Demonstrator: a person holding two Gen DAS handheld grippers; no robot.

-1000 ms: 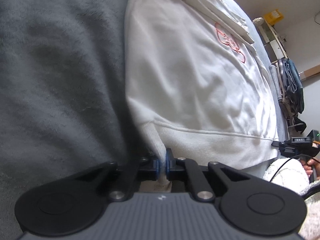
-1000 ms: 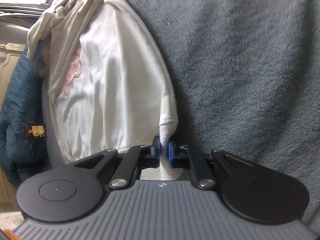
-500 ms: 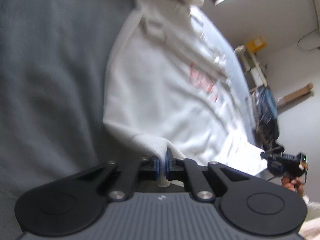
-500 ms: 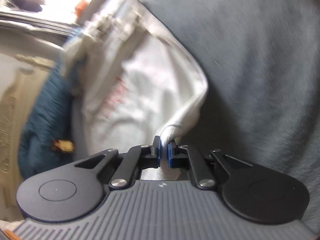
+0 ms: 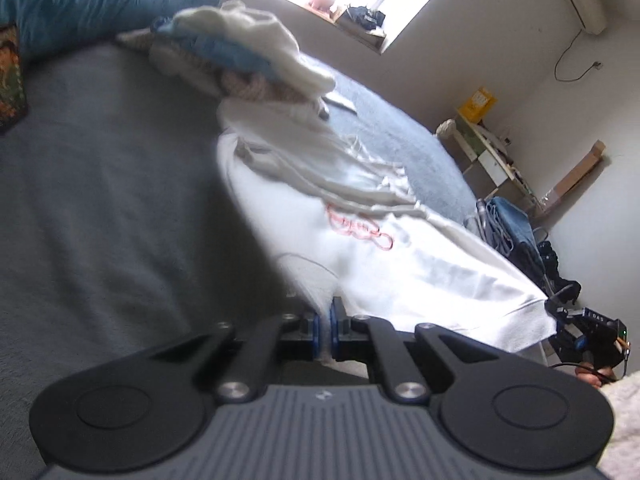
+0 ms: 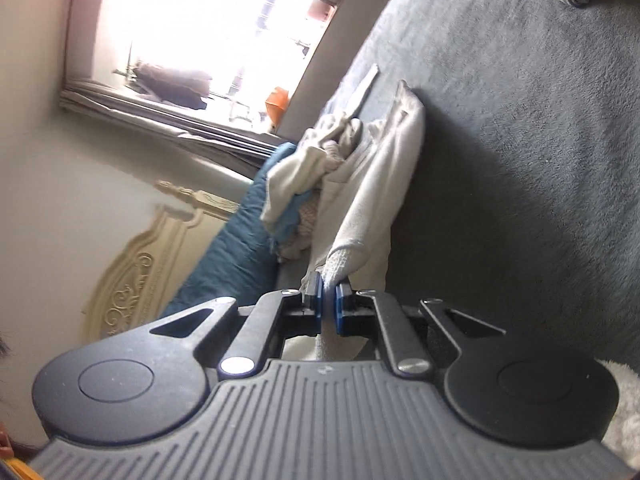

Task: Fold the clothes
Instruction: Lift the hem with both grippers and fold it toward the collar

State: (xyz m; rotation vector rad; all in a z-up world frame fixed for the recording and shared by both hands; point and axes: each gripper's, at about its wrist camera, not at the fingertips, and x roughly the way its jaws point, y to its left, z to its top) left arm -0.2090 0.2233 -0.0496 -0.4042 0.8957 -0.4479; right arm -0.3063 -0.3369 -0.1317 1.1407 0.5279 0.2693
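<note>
Left wrist view: left hand-held gripper [image 5: 325, 330] is pinching the white hoodie [image 5: 360, 248] hem, right hand-held gripper [image 6: 329, 304] clamping the other corner, over the grey bed [image 5: 100, 200]. I'd be keeping both corners level and taut while carrying the hem toward the far collar.

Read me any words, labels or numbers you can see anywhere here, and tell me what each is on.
None reads reliably.
Pink looping print on the white sweatshirt: blurred.
White characters on the black right claw body: too small.
Yellow box on the shelf: markings illegible.
</note>
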